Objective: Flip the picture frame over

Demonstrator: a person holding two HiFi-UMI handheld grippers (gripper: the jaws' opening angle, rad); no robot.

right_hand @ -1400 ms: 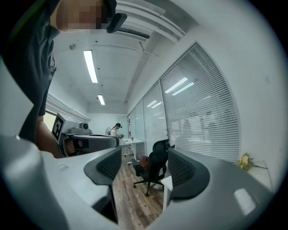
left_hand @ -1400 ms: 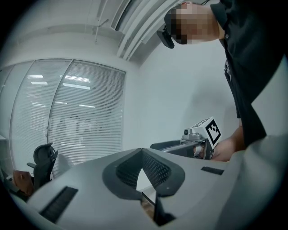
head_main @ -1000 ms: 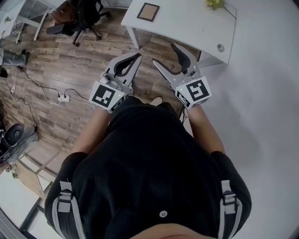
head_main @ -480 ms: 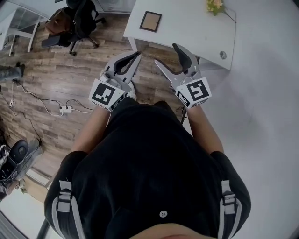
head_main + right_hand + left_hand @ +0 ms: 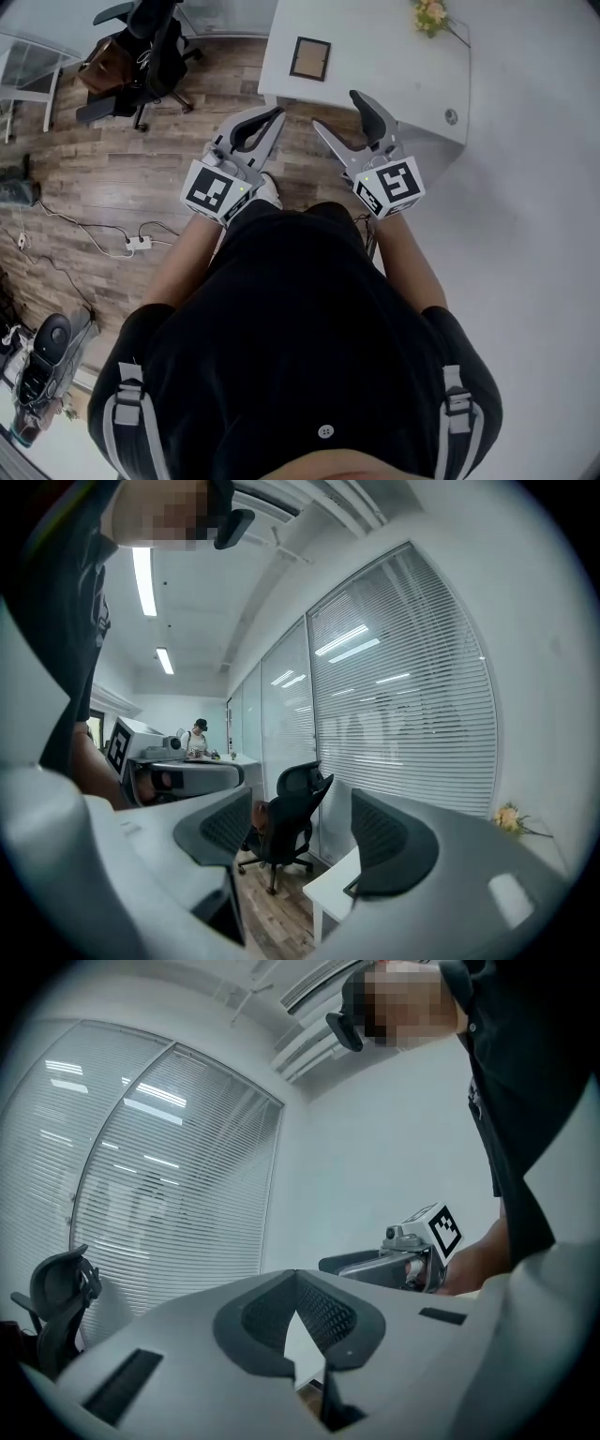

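Jaws of the left gripper (image 5: 277, 115) meet at their tips, leaving only a small loop of daylight between the pads and nothing caught in it. Those of the right gripper (image 5: 336, 109) stand well apart, also bare. The person holds both grippers out in front of the body at about the same height, side by side, over the wooden floor (image 5: 112, 169) and short of the white tabletop (image 5: 394, 66).

The picture frame (image 5: 309, 58) lies flat near the tabletop's near left corner, well apart from both grippers. It shows a dark border around a brownish panel. From this far off it may be either face up, I cannot tell which. A small bunch of yellow flowers (image 5: 429, 13) sits toward the far right edge. A black office chair (image 5: 150, 47) stands on the floor left of the tabletop, and it shows again between the right gripper's (image 5: 303, 803) parted pads.
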